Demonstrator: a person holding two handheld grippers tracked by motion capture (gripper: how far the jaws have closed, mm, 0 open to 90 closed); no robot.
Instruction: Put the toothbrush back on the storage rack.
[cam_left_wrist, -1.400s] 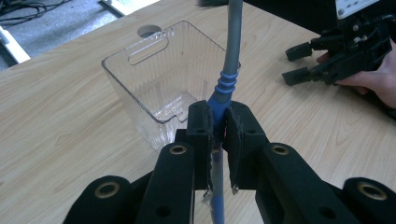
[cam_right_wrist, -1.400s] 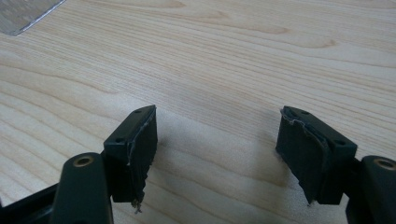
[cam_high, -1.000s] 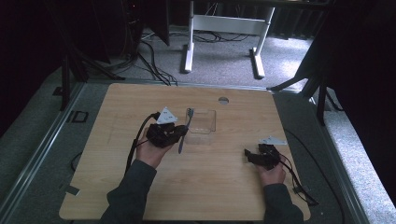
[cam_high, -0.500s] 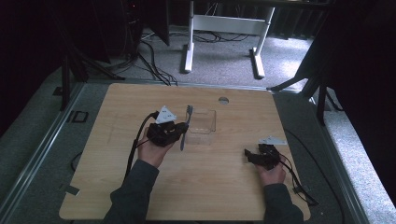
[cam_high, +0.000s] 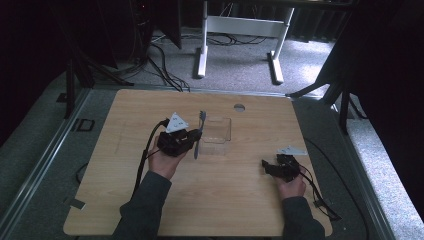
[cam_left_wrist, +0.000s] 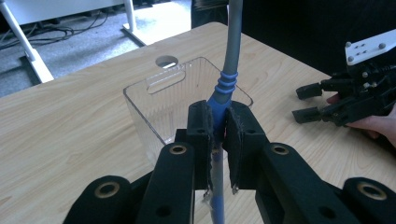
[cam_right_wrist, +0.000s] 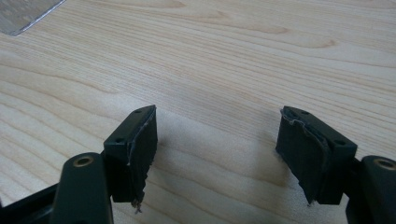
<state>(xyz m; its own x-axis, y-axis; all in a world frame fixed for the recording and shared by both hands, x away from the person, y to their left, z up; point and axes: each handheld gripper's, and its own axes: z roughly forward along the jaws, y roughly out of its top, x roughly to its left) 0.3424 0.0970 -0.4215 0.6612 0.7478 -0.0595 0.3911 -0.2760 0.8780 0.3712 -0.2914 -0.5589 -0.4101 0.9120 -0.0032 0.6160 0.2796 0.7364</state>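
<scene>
A: What is your left gripper (cam_left_wrist: 215, 135) doing?

B: Its jaws are pinched tight on the toothbrush (cam_left_wrist: 223, 88), gripping the blue part of the handle. The grey shaft runs up past the pads and out of the top of the left gripper view.

A: Where does that put the toothbrush on the table (cam_high: 150, 107)?

B: In the high view the toothbrush (cam_high: 198, 135) lies lengthwise from near to far, just right of your left hand (cam_high: 164, 162), with its head at the far end. It sits at the left edge of the clear plastic box (cam_high: 217, 130), near the middle of the table.

A: And the box?

B: The clear plastic box (cam_left_wrist: 159, 100) stands right behind the jaws, open at the top, with a slot handle in its far wall. Whether the brush touches it, you cannot tell.

A: Your right gripper (cam_high: 272, 167)?

B: Near the right edge, well apart from the box. In the right gripper view its pads (cam_right_wrist: 140, 140) stand wide apart, low over bare wood, holding nothing.
</scene>
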